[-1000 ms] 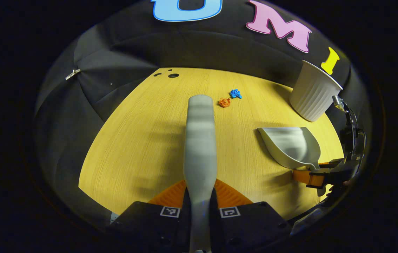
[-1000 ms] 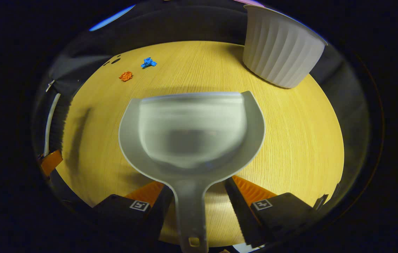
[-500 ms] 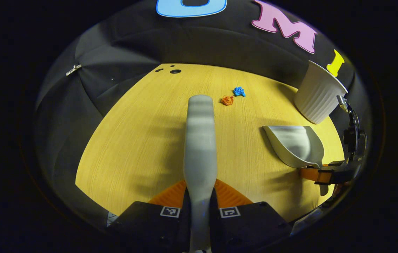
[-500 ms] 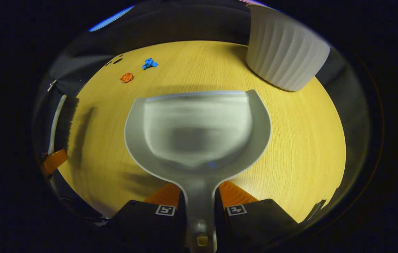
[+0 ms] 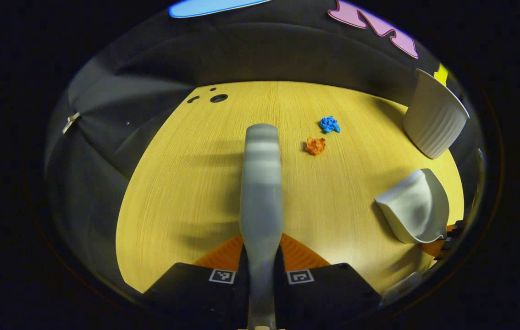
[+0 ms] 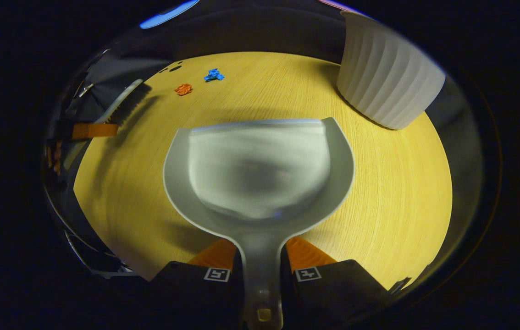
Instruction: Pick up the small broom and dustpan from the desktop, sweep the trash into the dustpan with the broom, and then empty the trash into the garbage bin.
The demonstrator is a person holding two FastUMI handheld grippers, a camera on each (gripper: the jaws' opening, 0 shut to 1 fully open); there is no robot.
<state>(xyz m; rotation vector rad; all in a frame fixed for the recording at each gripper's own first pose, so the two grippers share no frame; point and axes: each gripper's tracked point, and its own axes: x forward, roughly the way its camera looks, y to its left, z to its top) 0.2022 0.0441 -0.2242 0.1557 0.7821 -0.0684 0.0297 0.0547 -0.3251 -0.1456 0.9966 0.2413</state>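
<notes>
Left gripper: we see both fingers clamped on the broom handle, nearest the left gripper view's lens.
Broom: its grey back runs forward above the desktop; in the right gripper view its bristles show at the left edge.
Right gripper: we see it closed on the dustpan's handle.
Dustpan: held over the desk, mouth facing away.
Trash: an orange scrap and a blue scrap lie close together, beyond broom and pan.
Garbage bin: white, ribbed, upright at the far right.
</notes>
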